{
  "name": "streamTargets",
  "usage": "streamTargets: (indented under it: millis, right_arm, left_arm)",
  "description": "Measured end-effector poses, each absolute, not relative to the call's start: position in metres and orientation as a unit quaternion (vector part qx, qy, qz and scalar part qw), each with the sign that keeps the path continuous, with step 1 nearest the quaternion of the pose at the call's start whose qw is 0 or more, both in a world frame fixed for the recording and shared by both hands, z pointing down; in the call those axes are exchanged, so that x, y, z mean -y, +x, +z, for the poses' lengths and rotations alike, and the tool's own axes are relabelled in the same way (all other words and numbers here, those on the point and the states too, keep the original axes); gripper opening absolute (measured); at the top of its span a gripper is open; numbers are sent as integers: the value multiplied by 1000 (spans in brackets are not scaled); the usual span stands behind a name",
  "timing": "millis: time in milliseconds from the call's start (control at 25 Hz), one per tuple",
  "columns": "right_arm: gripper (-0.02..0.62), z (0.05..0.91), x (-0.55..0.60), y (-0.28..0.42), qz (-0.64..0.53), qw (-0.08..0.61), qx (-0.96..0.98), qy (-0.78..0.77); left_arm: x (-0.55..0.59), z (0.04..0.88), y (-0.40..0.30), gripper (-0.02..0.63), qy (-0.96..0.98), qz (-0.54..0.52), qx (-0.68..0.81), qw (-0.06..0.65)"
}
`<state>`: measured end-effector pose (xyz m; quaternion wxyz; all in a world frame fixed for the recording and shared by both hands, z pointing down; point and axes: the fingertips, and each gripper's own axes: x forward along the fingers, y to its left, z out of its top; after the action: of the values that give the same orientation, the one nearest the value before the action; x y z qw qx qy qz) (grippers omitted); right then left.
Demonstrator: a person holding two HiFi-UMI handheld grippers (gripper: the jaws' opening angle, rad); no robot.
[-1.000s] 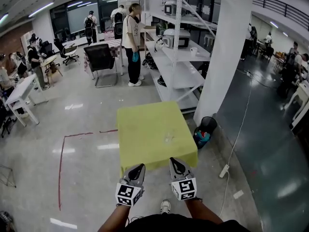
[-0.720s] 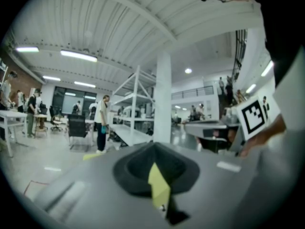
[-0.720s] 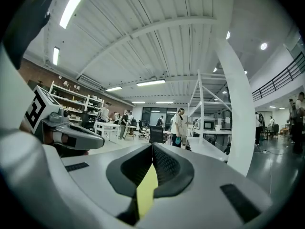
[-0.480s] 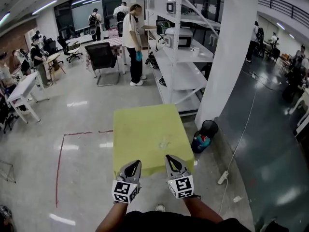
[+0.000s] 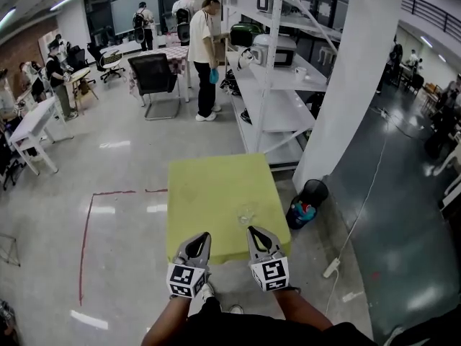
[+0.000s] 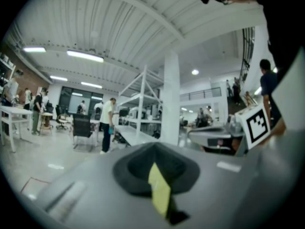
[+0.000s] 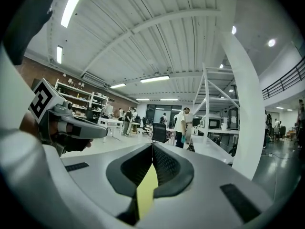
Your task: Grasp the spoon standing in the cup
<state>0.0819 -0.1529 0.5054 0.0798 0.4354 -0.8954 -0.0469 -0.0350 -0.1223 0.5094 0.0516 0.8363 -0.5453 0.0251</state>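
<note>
step: approach, no grasp yet | left claw (image 5: 200, 242) and right claw (image 5: 257, 238) both pressed together, empty, at near edge of yellow surface (image 5: 209, 193) | clear cup (image 5: 248, 213) ahead of right claw, apart; spoon too small to see | next: probably reach forward, spread one claw around spoon handle

Matt cloth, clear glass, shiny floor.
A matt yellow-green cloth covers the square table (image 5: 216, 193), and the small cup (image 5: 248, 213) on it is clear and glossy. Around the table the smooth grey floor (image 5: 122, 186) shines with lamp glare. Beyond the table stands white painted metal shelving (image 5: 277, 114). The right gripper (image 7: 152, 146) is matt grey plastic with ribbed black pads (image 7: 165, 167).
</note>
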Motion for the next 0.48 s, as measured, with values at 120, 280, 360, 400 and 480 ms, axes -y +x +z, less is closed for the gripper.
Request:
streamTargets:
  millis: [120, 280, 360, 400, 480]
  right_arm:
    - [6, 512, 169, 73, -48, 93, 896, 432]
    - [6, 511, 197, 57, -57, 95, 894, 434]
    - [6, 510, 212, 48, -55, 95, 893, 436]
    - [6, 510, 220, 44, -54, 95, 892, 438]
    - [6, 508, 235, 35, -54, 93, 890, 443]
  left_arm:
    - [140, 508, -44, 8, 839, 20, 541, 51]
    - [167, 512, -59, 8, 843, 22, 535, 55]
    - [182, 512, -67, 8, 845, 23, 531, 56]
    - [190, 512, -70, 8, 846, 23, 529, 57]
    - [205, 513, -75, 8, 850, 22, 523, 58]
